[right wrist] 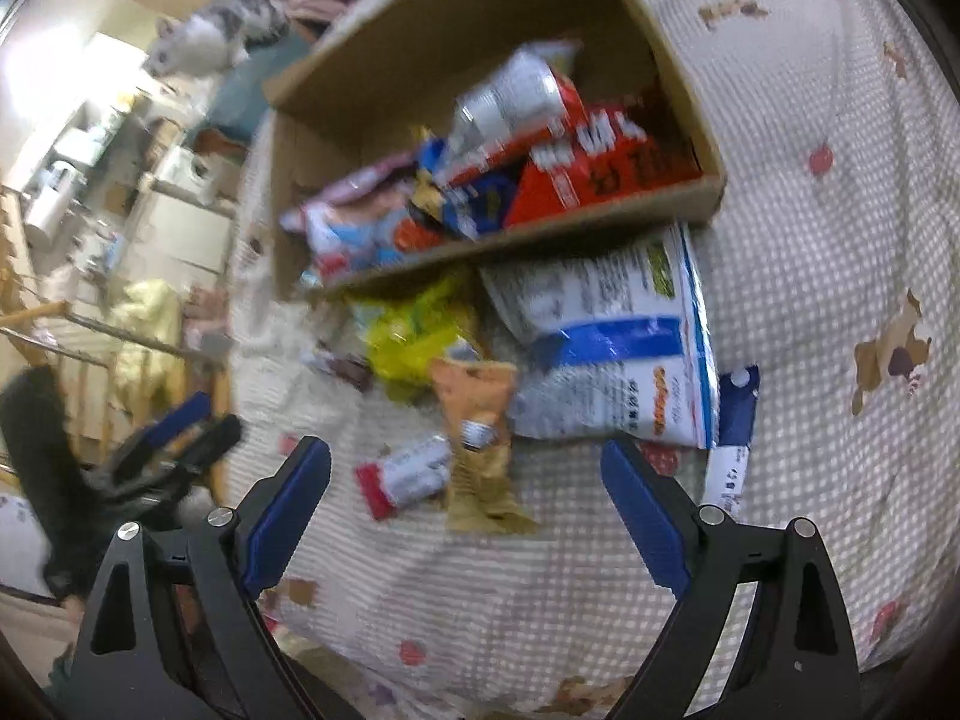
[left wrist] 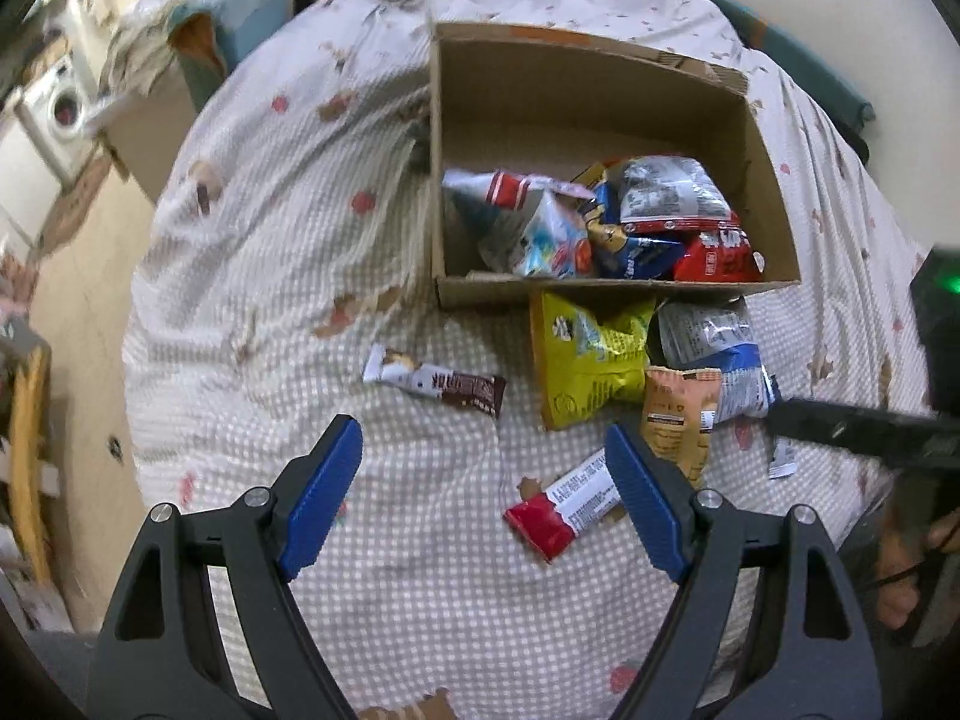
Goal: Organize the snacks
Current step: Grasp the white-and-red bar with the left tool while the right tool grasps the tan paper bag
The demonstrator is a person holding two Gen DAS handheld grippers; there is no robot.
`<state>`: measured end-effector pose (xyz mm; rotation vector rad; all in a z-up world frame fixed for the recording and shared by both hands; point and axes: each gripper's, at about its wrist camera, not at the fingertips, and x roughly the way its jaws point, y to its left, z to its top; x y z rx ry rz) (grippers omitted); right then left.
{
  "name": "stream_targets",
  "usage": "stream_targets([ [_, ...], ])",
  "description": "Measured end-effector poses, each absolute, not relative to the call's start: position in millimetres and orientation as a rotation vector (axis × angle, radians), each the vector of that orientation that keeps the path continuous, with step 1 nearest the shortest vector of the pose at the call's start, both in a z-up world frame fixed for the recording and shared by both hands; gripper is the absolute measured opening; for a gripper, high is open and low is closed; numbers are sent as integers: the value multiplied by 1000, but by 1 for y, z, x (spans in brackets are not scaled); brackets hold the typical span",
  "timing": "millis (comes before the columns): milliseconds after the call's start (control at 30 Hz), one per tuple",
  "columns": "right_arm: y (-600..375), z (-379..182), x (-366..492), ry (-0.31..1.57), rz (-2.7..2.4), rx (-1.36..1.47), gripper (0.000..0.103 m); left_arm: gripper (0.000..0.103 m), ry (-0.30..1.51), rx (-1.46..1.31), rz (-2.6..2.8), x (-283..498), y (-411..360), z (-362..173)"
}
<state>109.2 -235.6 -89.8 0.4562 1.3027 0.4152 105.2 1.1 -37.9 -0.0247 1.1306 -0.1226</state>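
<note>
A cardboard box [left wrist: 774, 192] [right wrist: 690, 90] lies on the bed with several snack bags piled at its near end. In front of it on the checked bedspread lie a yellow bag [left wrist: 582, 354] [right wrist: 414, 336], a white-and-blue bag [left wrist: 720, 348] [right wrist: 618, 354], an orange packet [left wrist: 678, 414] [right wrist: 480, 450], a red-and-white bar [left wrist: 564, 507] [right wrist: 402, 477] and a brown-and-white bar [left wrist: 435, 381]. My left gripper [left wrist: 483, 456] hovers open over the bedspread, the red-and-white bar beside its right finger. My right gripper [right wrist: 465, 474] is open above the orange packet and the red-and-white bar.
The checked bedspread [left wrist: 288, 228] [right wrist: 810, 276] covers the bed, with the floor and furniture beyond its left edge. A cat [right wrist: 210, 42] sits behind the box. A small blue-and-white packet [right wrist: 735, 438] lies by the right finger. The right gripper's black body [left wrist: 870, 426] reaches in at the left view's right edge.
</note>
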Motion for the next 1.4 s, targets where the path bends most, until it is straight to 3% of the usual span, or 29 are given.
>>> stream_targets([
  [167,-216,-118,116,1401,456,464,91,81,1163,-35,-82,110,7,-48],
  [233,-208,-132,119,1447,471,489,80,81,1179,-49,-86,112,8,-51],
  [367,-196,-151,120,1493,459,449,67,81,1214,-15,-88,116,4,-63],
  [433,-198,-154,118,1490,445,432,50,81,1237,-33,-106,116,4,-68],
  [467,-199,-151,116,1480,446,440,46,81,1246,-46,-109,116,5,-71],
  [533,-205,-145,111,1454,456,439,21,81,1255,-46,-110,115,5,-74],
  [567,-208,-142,108,1443,473,443,16,81,1258,-37,-111,115,4,-76],
  [733,-229,-121,90,1389,503,453,13,79,1285,-2,-166,115,-12,-87],
  [833,-242,-109,79,1349,507,473,12,67,1304,65,-227,115,-33,-97],
  [1233,-275,-96,48,1300,463,515,12,54,1348,347,-379,109,-105,-145],
  [1400,-278,-94,46,1287,451,528,12,36,1342,388,-380,109,-110,-153],
])
